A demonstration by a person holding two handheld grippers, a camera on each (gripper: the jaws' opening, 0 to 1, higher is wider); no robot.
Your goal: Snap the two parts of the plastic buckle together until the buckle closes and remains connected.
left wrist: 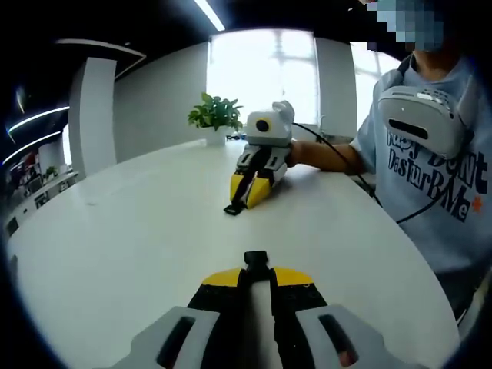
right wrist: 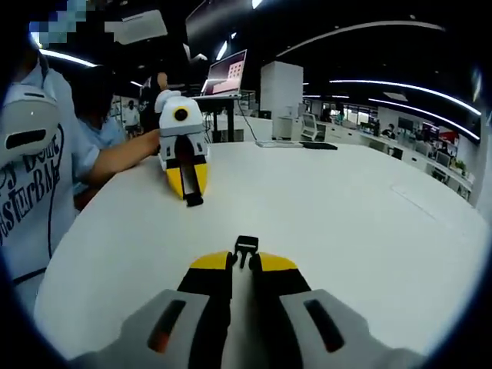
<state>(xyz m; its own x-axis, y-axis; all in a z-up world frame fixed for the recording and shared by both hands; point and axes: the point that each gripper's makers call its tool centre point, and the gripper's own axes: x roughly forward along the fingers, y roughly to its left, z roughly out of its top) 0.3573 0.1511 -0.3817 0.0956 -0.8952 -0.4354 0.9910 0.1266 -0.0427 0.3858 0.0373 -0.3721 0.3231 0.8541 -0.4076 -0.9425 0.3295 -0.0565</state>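
Observation:
The black plastic buckle is in two separate halves, one in each gripper. In the left gripper view my left gripper [left wrist: 256,274] is shut on one buckle half [left wrist: 255,259], which sticks out past the yellow jaw tips. Across the white table [left wrist: 138,231] my right gripper [left wrist: 250,189] points back at me, with the other buckle half [left wrist: 234,207] at its tip. In the right gripper view my right gripper [right wrist: 244,263] is shut on that pronged half [right wrist: 246,249]. Opposite it, the left gripper [right wrist: 187,181] holds its half [right wrist: 193,200] low over the table [right wrist: 346,215]. A wide gap separates the halves.
A person in a light blue printed shirt [left wrist: 438,177] sits at the table's side, wearing a white device [left wrist: 419,115] on the chest. A potted plant [left wrist: 215,114] stands at the far edge, and a laptop [right wrist: 228,75] is behind. A cable [left wrist: 346,161] trails off the right gripper.

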